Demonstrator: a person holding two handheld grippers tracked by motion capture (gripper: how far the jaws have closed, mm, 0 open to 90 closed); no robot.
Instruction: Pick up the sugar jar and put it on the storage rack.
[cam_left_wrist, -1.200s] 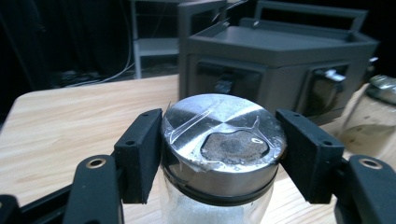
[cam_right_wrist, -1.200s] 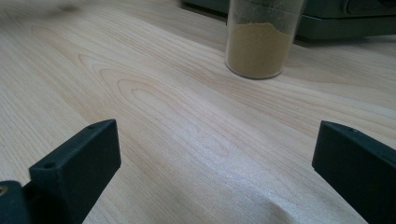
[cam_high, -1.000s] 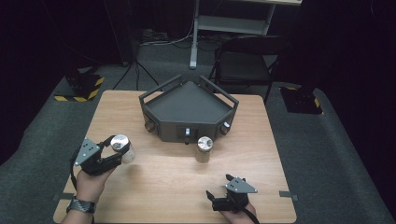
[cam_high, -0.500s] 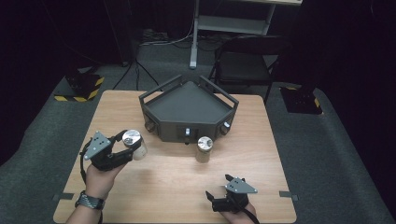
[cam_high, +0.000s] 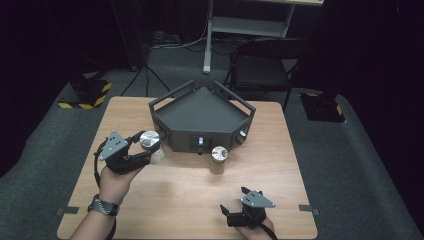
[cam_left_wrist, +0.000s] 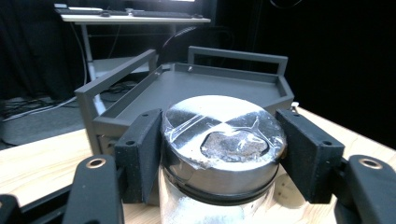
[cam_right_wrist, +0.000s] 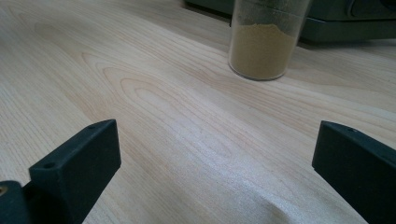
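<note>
Steel-lidded clear jar (cam_left_wrist: 219, 154) — foil seal torn, upright

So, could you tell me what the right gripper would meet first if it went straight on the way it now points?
Probably the jar of tan powder: the right gripper, jaws open and empty, points across bare table towards it. The jar sits slightly right of centre, so a miss is possible.

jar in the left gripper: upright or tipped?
Upright. The jar sits lid-up between the left gripper's jaws, which press its sides just below the lid.
</note>
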